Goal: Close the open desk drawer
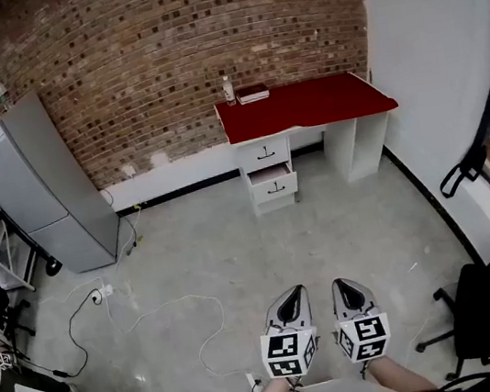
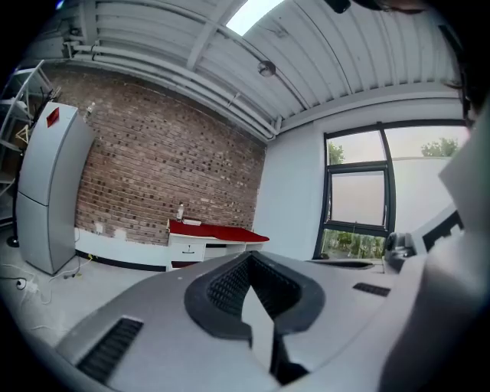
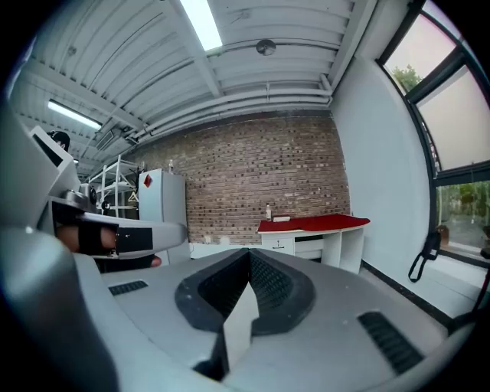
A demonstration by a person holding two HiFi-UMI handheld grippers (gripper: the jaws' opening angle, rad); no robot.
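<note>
Red-topped table (image 1: 304, 104) against brick wall (image 1: 157, 56). Open drawer (image 1: 273, 183): lower of two under table's left end, pulled out. Left tool (image 1: 289, 297) and right tool (image 1: 347, 285): well apart from table, jaws together, empty.

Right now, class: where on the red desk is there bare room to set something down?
The red desk top is bare from middle to right end, beside the white wall; bottle and book crowd its back-left corner.
</note>
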